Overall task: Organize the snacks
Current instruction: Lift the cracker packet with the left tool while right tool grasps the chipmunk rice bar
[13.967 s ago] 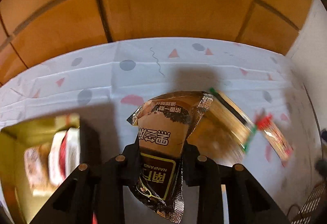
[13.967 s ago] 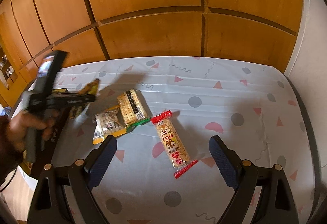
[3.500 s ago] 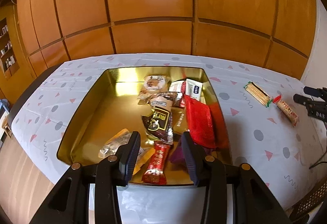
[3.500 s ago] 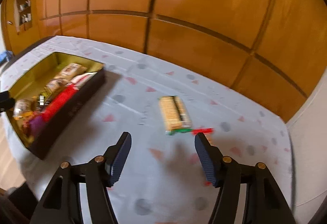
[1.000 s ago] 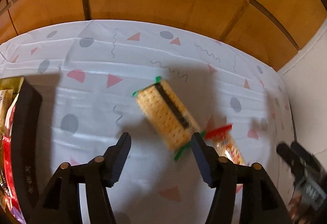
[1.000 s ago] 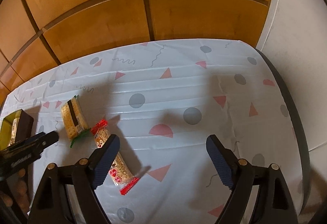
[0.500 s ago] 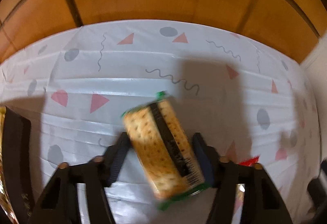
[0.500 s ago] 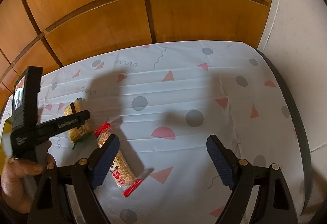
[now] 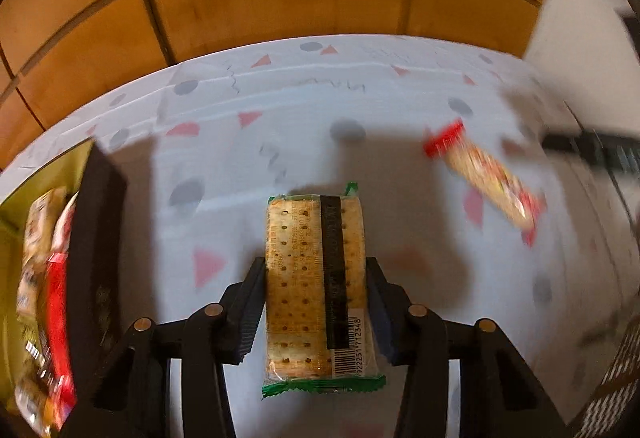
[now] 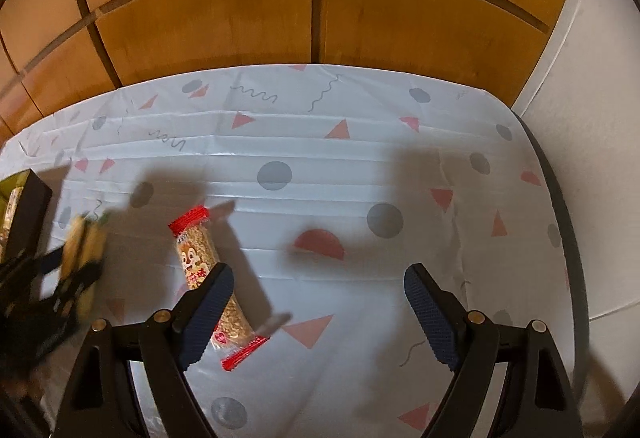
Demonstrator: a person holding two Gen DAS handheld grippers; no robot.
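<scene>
A cracker pack with green ends and a black stripe sits lengthwise between my left gripper's fingers. The jaws are closing and the pads touch both long sides of the pack. In the right wrist view the same pack appears blurred in the left gripper at the far left. A long snack pack with red ends lies on the tablecloth, partly under my right gripper's left finger. My right gripper hangs wide open above the cloth with nothing between its fingers.
A gold-lined tray with dark walls holds several snacks at the left. The red-ended pack lies right of the crackers. A wood-panelled wall backs the table, and a white wall runs along its right edge.
My left gripper swung left and rolled, closing onto the cracker pack, which now points straight ahead between the fingers. The tray has come into its view. The right gripper stayed put.
</scene>
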